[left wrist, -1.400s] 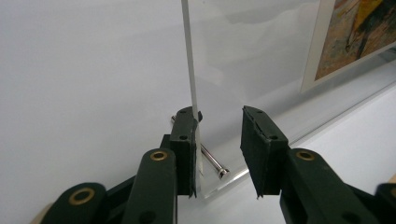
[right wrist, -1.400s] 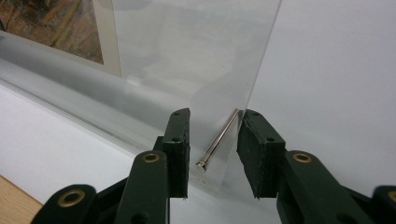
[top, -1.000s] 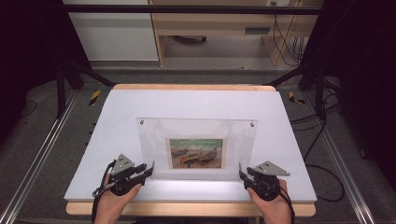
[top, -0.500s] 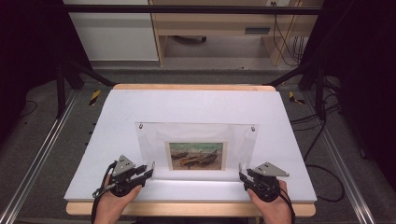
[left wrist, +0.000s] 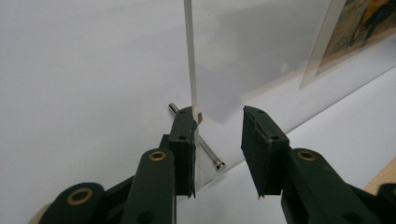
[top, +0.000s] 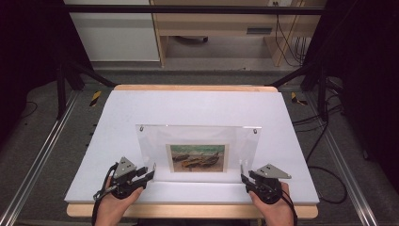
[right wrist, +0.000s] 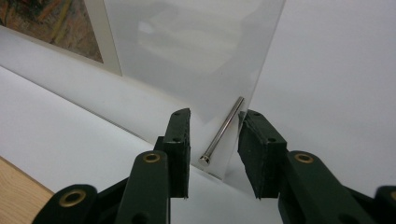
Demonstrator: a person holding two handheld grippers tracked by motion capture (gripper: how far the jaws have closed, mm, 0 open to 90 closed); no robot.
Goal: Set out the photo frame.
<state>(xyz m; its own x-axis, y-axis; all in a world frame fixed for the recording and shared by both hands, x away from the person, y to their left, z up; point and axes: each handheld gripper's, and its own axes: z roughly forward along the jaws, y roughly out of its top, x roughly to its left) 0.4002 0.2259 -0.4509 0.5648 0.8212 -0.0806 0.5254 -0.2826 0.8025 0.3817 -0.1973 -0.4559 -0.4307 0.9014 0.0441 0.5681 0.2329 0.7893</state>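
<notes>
Table [top: 141,108]: white-covered top, with a strip of wood edge showing at six o'clock and twelve o'clock. Its far half is lying bare, giving open room toward twelve o'clock; the near margin in front of the frame is narrow, and the side margins at three and nine o'clock are moderate.

Acrylic picture frame [top: 197,141]: clear panel standing near the table's near-centre, leaning slightly back, long axis running nine o'clock to three o'clock, face turned toward six o'clock. It is holding a small print of boats [top: 197,158], low and central. Two metal pins are showing at the upper corners.

Left gripper [top: 149,173]: sitting at the frame's lower left corner, at about seven o'clock on the table. In the left gripper view its jaws are standing partly apart around the panel's edge; one pad [left wrist: 183,135] is lying against the corner by a steel pin [left wrist: 205,151], the other is standing clear, so nothing is clamped.

Right gripper [top: 243,179]: sitting at the lower right corner, about five o'clock. In the right gripper view its jaws are straddling the panel edge and a second steel pin [right wrist: 223,133], partly apart; one pad is near the edge, but whether it touches cannot be told.
</notes>
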